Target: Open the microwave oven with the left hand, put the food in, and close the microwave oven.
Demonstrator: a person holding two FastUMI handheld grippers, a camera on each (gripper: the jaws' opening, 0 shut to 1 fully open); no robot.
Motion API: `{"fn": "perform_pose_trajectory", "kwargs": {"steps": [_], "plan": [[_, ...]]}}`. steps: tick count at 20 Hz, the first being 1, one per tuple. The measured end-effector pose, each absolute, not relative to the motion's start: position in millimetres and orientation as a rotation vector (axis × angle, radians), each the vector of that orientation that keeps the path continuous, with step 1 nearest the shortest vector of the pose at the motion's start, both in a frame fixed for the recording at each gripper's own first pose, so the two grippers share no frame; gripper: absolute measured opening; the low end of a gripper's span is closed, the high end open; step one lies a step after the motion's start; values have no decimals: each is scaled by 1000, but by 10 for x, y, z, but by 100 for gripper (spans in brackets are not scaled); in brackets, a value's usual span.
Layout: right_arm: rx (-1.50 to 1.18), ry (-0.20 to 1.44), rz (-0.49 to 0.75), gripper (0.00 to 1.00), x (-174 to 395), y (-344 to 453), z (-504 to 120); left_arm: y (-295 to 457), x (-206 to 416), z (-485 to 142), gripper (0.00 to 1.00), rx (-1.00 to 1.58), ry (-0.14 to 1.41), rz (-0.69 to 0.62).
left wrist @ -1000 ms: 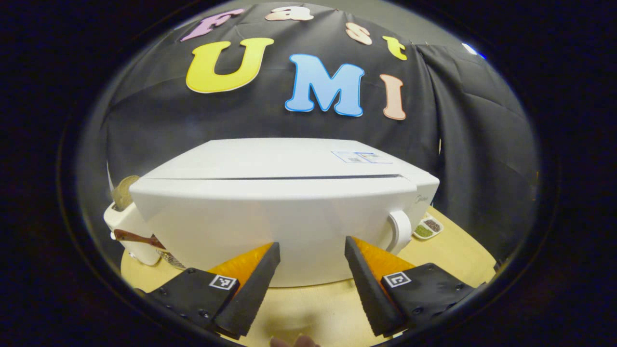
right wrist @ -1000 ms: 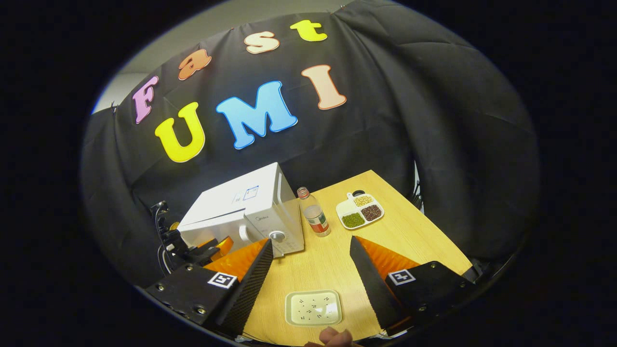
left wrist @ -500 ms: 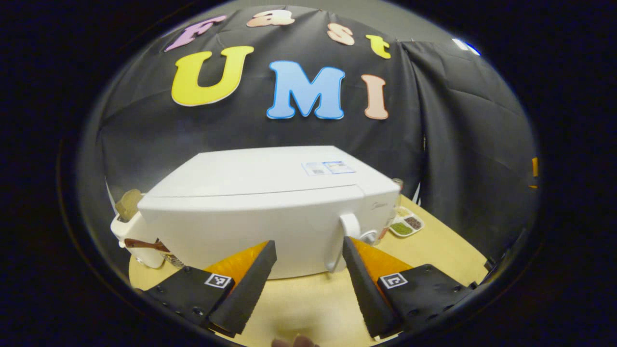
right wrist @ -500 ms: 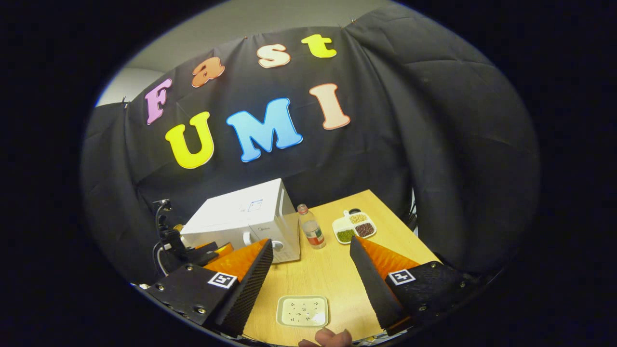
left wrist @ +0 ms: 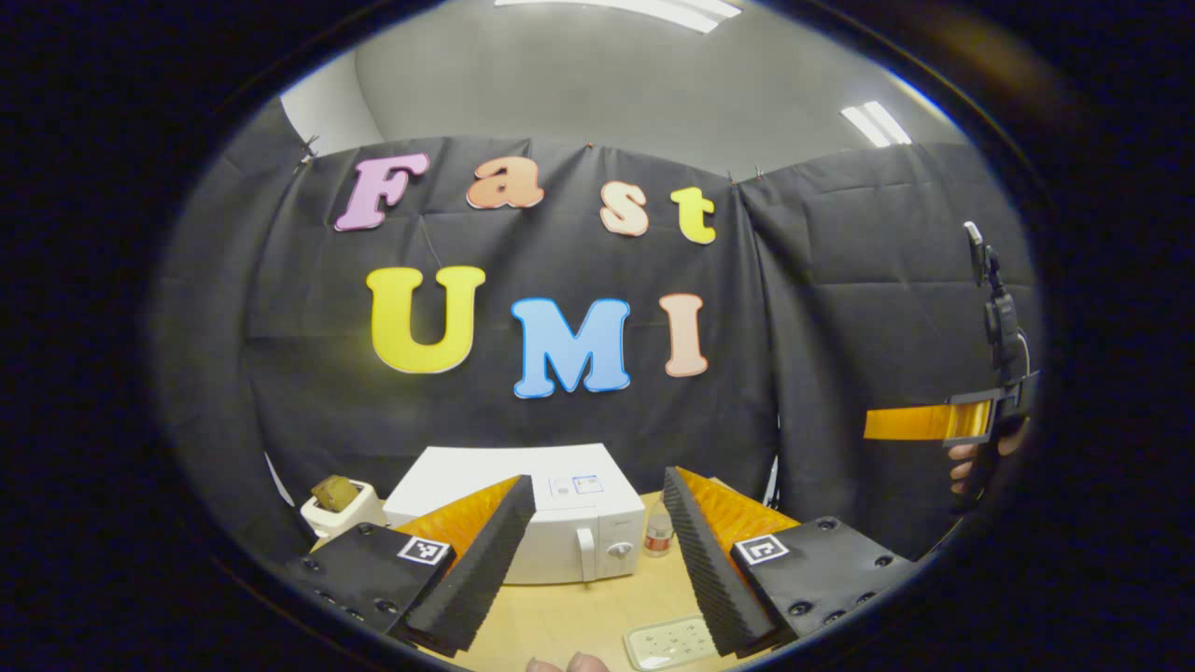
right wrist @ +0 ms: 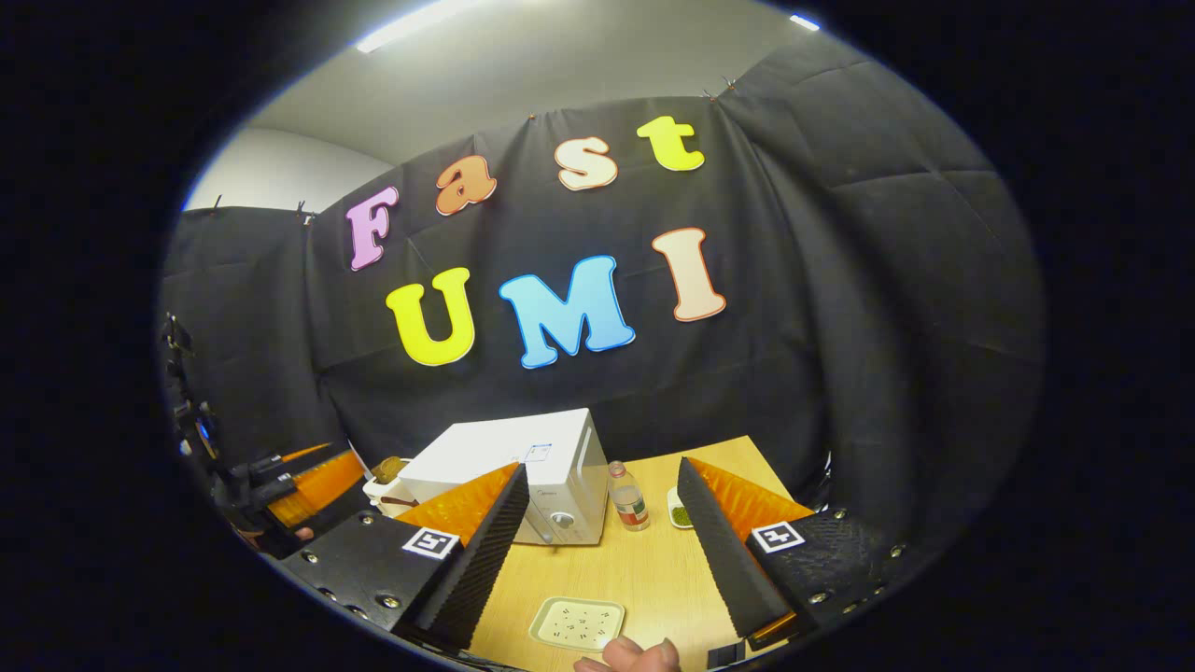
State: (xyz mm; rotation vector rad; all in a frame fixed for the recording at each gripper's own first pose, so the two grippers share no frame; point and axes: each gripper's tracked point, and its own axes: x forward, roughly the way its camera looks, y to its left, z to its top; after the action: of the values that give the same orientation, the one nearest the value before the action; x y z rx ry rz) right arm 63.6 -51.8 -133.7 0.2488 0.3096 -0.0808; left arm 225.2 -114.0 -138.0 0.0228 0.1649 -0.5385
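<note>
Claws: left claw (left wrist: 597, 551) open, right claw (right wrist: 602, 541) open; one microwave (left wrist: 560, 523), door closed.

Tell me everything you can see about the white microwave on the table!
The microwave is a white box that looks like painted metal and plastic, standing flat on the wooden table by the black cloth wall. Its door is shut. The front has an upright white handle and a round knob beside it, and a small sticker sits on top. A toaster stands on one side and a small bottle on the other. No gripper touches it.

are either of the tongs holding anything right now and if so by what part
Nothing is held. The left tongs and the right tongs are both open and empty above the table.
</note>
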Motion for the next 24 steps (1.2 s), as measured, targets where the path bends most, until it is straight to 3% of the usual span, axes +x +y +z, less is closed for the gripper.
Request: {"fn": "perform_pose_trajectory", "kwargs": {"steps": [1,7,9,12,13,15,16,24], "plan": [[225,299,-79,98,611,-565,-1258,-1120,2119,-1241,91,3,155,-519],[75,177,-91,98,423,-684,-644,-721,1357,-466,94,13,89,-366],[96,142,-53,98,355,-502,-426,-600,1283,-178,93,39,33,-325],[62,74,-88,98,347,-402,-197,-477,1230,77,94,43,-19,-268],[58,61,-88,98,336,-285,-164,-452,1182,108,99,37,-26,-270],[51,27,-56,93,333,-58,-92,-336,1102,85,96,23,-26,-265],[37,21,-64,98,347,-22,-88,-258,1073,-6,94,14,-5,-261],[42,48,13,98,575,597,-158,462,1116,-230,94,-55,35,-186]]}}
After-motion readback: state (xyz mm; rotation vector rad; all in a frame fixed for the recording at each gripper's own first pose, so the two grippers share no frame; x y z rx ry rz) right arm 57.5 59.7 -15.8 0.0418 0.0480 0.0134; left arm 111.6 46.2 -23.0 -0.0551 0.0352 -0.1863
